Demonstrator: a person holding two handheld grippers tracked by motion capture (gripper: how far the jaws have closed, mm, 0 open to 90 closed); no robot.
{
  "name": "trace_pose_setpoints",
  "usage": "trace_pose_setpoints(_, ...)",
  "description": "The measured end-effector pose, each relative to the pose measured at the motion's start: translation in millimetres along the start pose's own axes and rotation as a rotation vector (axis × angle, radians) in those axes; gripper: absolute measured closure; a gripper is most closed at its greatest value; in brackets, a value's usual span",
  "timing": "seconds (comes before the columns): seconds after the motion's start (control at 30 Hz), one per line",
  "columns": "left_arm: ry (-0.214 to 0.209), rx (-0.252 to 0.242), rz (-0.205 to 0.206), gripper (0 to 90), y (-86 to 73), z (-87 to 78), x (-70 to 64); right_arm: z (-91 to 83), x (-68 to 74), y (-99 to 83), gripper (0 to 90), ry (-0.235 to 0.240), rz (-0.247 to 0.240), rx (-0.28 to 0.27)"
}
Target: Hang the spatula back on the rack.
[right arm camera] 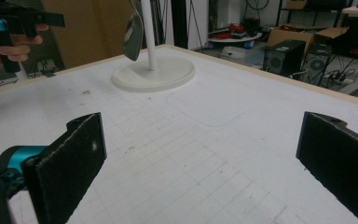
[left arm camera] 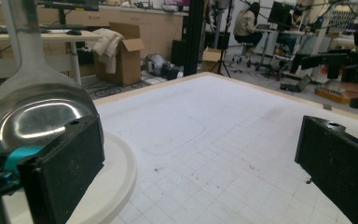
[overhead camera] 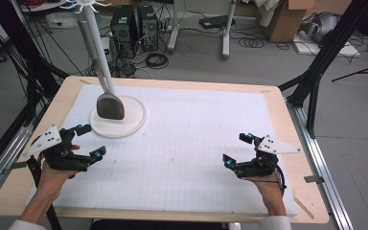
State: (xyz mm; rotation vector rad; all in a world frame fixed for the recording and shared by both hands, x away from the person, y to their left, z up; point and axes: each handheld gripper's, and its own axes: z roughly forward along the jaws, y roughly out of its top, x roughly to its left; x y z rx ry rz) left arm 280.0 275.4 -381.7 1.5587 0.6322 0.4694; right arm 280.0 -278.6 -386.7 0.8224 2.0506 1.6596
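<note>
Two grippers held low over the table, one in each hand, forearms entering from the near edge. Left gripper angled toward the white round base, its hand wrapped round the grip, jaws spread wide and holding nothing; seen from its own camera, jaws far apart, left one just in front of the base rim. Right gripper well apart on the other side, above the white gridded mat, hand behind it, jaws likewise wide and empty, framing bare mat in its own camera. Nearest to the left gripper: a metal spatula, hanging from a white rack pole, blade down, close over the base; whether touching it, cannot tell. Blade broad, shiny and curved in the left gripper view, reflecting the room, handle rising out of frame. From the right gripper view, spatula hanging beside the pole above the base, with the left gripper at top left. On the base, only the pole.
</note>
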Motion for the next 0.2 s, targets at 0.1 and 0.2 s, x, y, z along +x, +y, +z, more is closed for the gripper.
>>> trace_pose_setpoints(0.1, 0.007, 0.003, 0.002, 1.7, -1.1, -0.6, 0.7, 1.0, -0.1, -0.7, 0.4, 0.001, 0.004, 0.007)
trace_pose_setpoints(0.2, 0.009, 0.004, 0.006, 1.7, 0.6, -0.8, 1.1, 0.8, 0.0, -0.7, 0.4, -0.002, 0.009, 0.008)
